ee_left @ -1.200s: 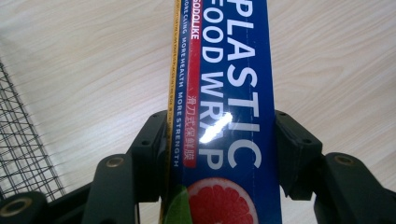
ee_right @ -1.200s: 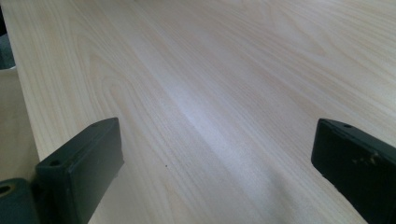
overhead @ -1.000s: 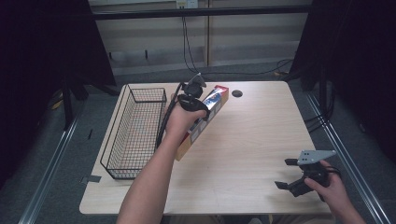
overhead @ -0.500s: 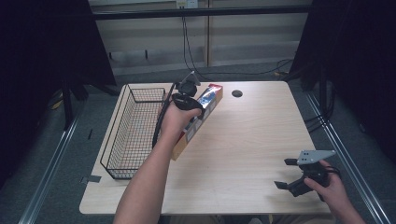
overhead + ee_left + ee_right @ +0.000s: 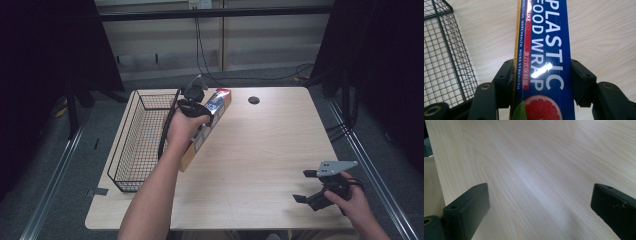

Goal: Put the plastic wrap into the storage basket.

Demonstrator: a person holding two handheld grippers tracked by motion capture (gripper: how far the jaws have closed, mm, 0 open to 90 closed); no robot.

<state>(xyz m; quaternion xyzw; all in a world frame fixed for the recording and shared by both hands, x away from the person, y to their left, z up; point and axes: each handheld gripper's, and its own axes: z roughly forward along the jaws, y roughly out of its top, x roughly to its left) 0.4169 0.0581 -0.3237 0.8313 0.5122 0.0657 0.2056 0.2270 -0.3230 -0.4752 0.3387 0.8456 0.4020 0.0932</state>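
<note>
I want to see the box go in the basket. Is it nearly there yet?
Picked up already: the left gripper is clamped on the long blue plastic-wrap box, carried beside the black wire basket. Probably left: setting it inside the basket. The right gripper waits open over the pale wooden table.

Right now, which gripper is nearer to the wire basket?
Left. The left gripper holds the wrap box just beside the basket; the right gripper rests open at the table's opposite near corner.

My left gripper (image 5: 542,75) has both jaws pressed against a blue plastic food wrap box (image 5: 546,57) running up the frame's centre. A black wire basket (image 5: 444,55) fills the left edge, on the pale wooden table (image 5: 604,32).
</note>
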